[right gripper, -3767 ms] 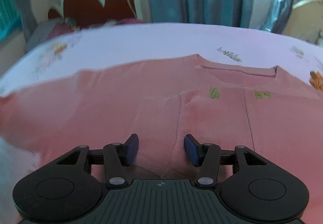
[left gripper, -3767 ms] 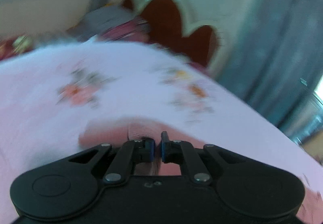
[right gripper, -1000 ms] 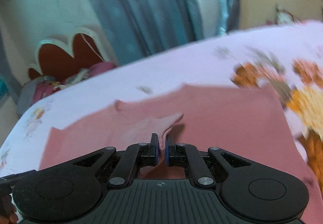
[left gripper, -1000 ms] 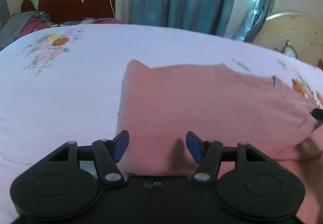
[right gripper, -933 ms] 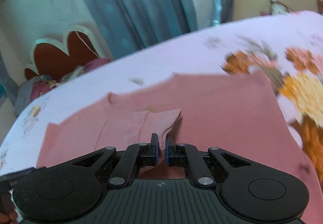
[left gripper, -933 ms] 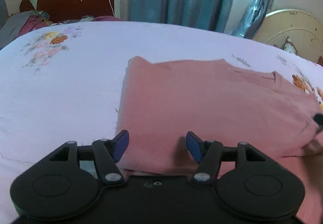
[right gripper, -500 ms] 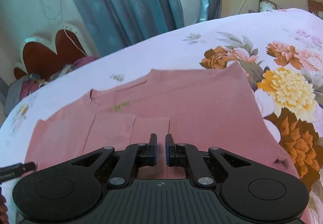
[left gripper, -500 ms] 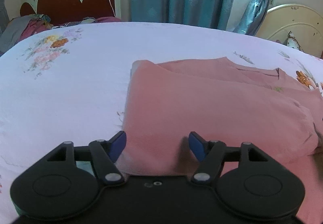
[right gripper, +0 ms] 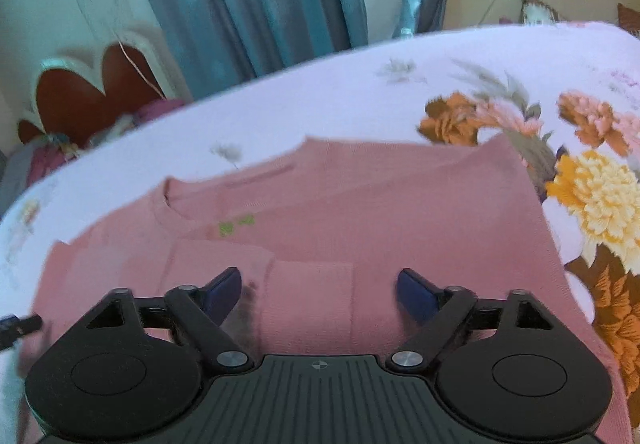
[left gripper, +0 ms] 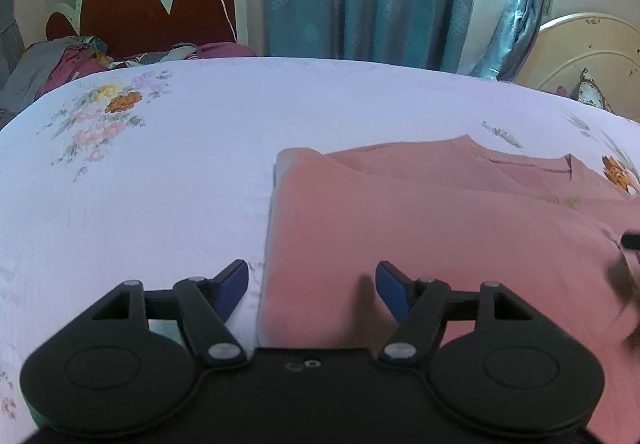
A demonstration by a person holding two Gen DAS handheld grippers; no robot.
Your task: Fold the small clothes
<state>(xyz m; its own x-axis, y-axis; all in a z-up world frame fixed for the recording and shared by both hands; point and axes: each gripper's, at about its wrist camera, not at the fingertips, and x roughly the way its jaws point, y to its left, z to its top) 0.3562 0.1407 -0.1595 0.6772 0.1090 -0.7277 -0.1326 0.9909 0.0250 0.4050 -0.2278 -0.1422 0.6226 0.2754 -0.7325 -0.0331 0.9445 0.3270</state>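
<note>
Sweater (left gripper: 440, 228) edge, bare bedsheet (left gripper: 160, 204) beside

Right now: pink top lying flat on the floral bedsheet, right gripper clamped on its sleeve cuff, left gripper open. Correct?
Not quite. The right gripper isn't clamped: the right wrist view shows its jaws apart and opening, the sleeve cuff lying free on the pink top. The rest stands.

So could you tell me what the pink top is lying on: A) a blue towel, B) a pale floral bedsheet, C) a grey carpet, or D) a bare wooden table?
B: the pink top lies flat on a pale bedsheet printed with flowers.
</note>
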